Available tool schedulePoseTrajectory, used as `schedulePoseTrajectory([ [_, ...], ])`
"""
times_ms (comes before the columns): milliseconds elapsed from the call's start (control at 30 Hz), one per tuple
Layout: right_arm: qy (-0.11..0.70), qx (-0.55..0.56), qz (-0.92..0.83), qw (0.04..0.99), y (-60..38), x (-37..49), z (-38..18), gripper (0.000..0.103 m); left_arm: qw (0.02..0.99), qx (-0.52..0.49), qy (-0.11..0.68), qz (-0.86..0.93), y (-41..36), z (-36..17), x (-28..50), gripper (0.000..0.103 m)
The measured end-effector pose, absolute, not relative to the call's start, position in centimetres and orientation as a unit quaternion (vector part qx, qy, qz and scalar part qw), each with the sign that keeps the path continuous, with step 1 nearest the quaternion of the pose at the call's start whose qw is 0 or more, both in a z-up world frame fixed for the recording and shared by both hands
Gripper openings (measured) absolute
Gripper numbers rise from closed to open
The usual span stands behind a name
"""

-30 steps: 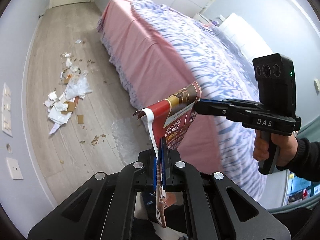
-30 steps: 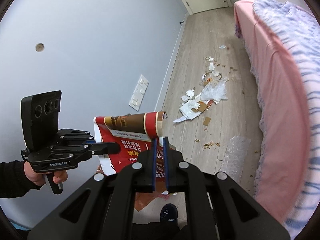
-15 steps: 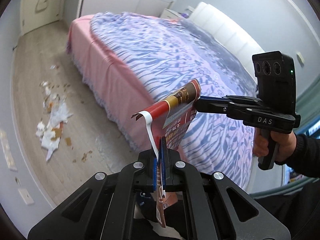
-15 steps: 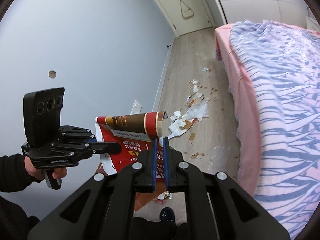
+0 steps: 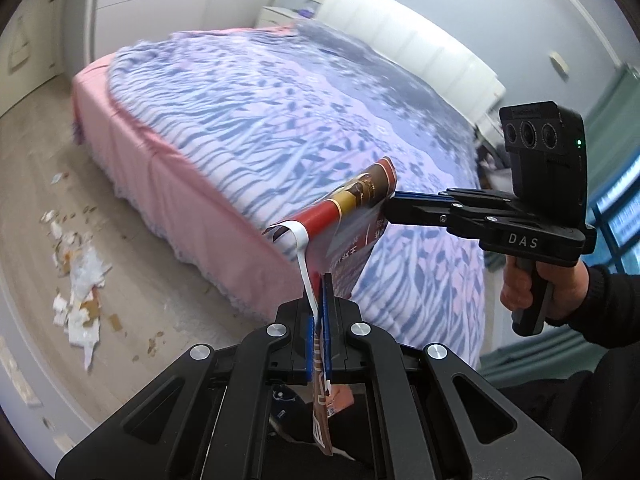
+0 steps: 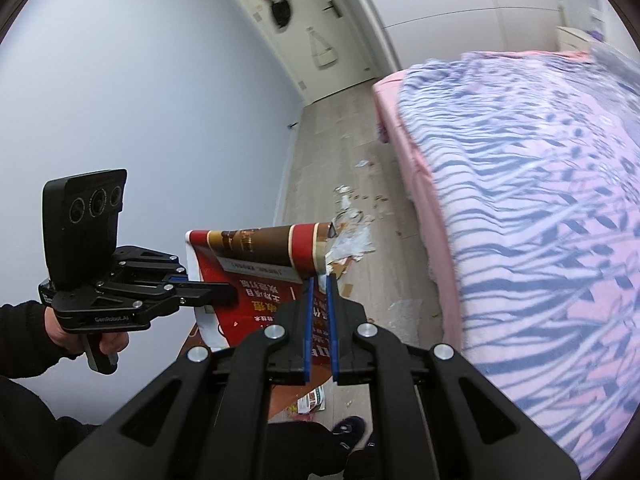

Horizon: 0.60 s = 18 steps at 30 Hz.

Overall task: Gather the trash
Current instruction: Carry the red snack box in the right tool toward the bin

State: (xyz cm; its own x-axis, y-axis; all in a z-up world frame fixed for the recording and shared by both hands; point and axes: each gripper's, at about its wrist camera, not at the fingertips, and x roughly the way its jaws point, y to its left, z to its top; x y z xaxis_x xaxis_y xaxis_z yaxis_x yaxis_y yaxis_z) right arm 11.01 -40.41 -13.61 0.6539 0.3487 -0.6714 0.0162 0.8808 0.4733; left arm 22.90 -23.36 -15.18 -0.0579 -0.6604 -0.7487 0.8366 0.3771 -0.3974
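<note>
A red, brown and white printed paper bag [image 5: 352,216] hangs in the air between both grippers, high above the floor beside the bed. My left gripper [image 5: 319,282] is shut on one edge of it, with a white strip of the bag curling over its fingers. My right gripper [image 6: 320,282] is shut on the opposite edge of the bag [image 6: 256,276]. Each gripper also shows in the other's view, held by a hand in a black sleeve: the right gripper [image 5: 390,210] and the left gripper [image 6: 229,294]. Torn paper and plastic trash [image 5: 80,292] lies scattered on the wooden floor.
A bed [image 5: 280,120] with a purple striped blanket and a pink skirt fills the right side. The trash pile [image 6: 352,240] sits between the bed [image 6: 520,200] and the grey wall. A clear plastic sheet [image 6: 404,312] lies by the bed's foot. A closed door [image 6: 312,20] stands at the far end.
Both grippers have risen together with the bag still pinched between them. The floor litter now sits lower and farther off, and more of the bed's top shows.
</note>
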Motion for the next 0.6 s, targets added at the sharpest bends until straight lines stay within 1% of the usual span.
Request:
schedulePoseTrajectory([
  [133,0.386,0.25,0.037,0.887,-40.9,8.6,-13.6,0.009,0.659,0.118,0.462,-0.581,-25.0,-15.1,22.6,0.002],
  [267,0.37,0.279,-0.025,0.886,-41.4,6.0,-13.8,0.009,0.617,0.141,0.451,-0.63,-27.1,-15.2,21.7,0.002],
  [433,0.344,0.306,-0.101,0.882,-41.1,1.5,-13.5,0.009,0.565,0.181,0.426,-0.683,-29.6,-15.0,19.6,0.002],
  [600,0.317,0.329,-0.182,0.871,-40.3,-4.0,-13.4,0.009,0.501,0.214,0.403,-0.735,-31.8,-15.2,15.7,0.002],
])
